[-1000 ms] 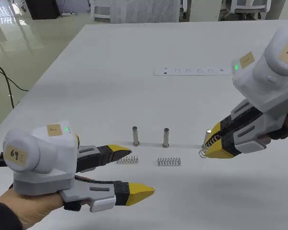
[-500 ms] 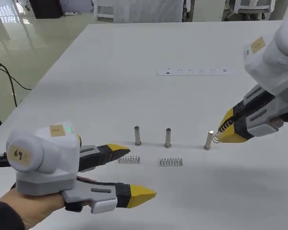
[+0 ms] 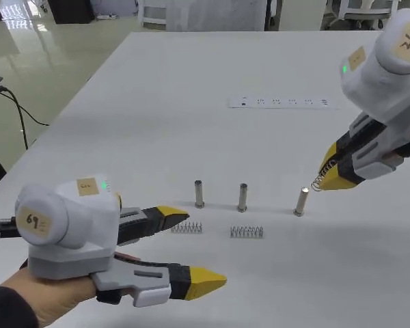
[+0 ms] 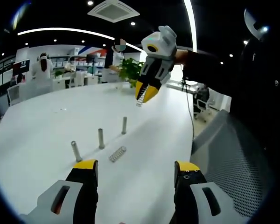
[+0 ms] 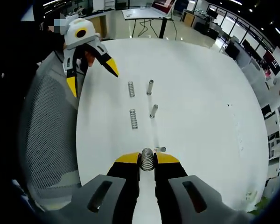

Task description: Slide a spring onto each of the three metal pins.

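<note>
White bench (image 3: 191, 102), three pins (image 3: 242, 197) well inside its edges, right gripper (image 3: 326, 175) fingers grasping spring (image 3: 318, 182), left gripper (image 3: 203, 247) fingers released.

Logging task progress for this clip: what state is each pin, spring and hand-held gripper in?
Left pin, upright, bare.
Middle pin, upright, bare.
Right pin, upright, bare.
Left spring, lying loose.
Middle spring, lying loose.
Third spring, clamped, off every pin.
Right hand-held gripper, shut on third spring.
Left hand-held gripper, open, empty.
</note>
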Demonstrator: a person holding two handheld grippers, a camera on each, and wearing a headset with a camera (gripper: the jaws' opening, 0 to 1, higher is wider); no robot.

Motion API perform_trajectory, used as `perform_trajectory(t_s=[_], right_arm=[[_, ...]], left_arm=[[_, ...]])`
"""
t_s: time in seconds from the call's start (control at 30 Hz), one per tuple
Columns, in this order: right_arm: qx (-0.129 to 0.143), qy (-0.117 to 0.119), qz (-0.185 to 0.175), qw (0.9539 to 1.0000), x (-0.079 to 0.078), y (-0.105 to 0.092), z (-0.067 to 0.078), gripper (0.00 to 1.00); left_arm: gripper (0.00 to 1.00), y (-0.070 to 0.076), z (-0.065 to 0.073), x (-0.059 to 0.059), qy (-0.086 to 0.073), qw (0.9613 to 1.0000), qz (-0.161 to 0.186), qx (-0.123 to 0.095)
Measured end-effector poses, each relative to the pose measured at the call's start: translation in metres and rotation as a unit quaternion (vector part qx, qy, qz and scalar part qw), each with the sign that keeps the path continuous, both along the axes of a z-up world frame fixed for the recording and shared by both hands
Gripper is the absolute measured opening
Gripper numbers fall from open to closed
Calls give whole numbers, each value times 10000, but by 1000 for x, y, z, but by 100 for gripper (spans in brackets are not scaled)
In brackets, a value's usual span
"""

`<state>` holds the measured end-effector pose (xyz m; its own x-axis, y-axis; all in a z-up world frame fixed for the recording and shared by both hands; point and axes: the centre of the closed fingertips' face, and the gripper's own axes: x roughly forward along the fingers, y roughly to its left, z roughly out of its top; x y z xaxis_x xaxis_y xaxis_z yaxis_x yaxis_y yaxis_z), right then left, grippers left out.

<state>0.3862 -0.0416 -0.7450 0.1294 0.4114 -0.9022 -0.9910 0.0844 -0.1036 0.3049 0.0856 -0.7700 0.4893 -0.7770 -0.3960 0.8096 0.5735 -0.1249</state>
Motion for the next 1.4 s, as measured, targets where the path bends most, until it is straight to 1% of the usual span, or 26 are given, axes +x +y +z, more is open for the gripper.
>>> perform_trajectory(t_s=[0.23, 0.43, 0.73, 0.8, 0.93, 1.0, 1.1, 1.27, 1.4], right_arm=[[-298, -9, 18, 9996, 17, -1, -13, 8], [-428, 50, 19, 9991, 26, 0, -23, 8], [-514, 111, -38, 9986, 38, -1, -35, 8], [-518, 142, -55, 9985, 40, 0, -38, 8], [-646, 176, -47, 9977, 41, -2, -46, 8], [-664, 198, -47, 9976, 42, -2, -48, 8], [-623, 265, -72, 9977, 41, -1, -49, 8], [-686, 300, -50, 9972, 40, -1, -54, 8], [-769, 347, -28, 9964, 39, -1, -60, 8]], left_arm=[[62, 0, -1, 0, 12, 10000, -21, -5], [61, -1, -1, 0, 22, 10000, -27, -1], [61, -1, -2, 0, 31, 10000, -32, 3], [61, -1, -2, 0, 37, 10000, -39, 16], [61, -1, -2, 0, 38, 10000, -36, 21], [61, -1, -2, 0, 36, 10000, -25, 18], [61, -1, -3, 0, 41, 10000, -18, 11], [60, -1, -4, 0, 53, 10000, -19, 19], [60, -1, -4, -1, 61, 10000, -17, 26]])
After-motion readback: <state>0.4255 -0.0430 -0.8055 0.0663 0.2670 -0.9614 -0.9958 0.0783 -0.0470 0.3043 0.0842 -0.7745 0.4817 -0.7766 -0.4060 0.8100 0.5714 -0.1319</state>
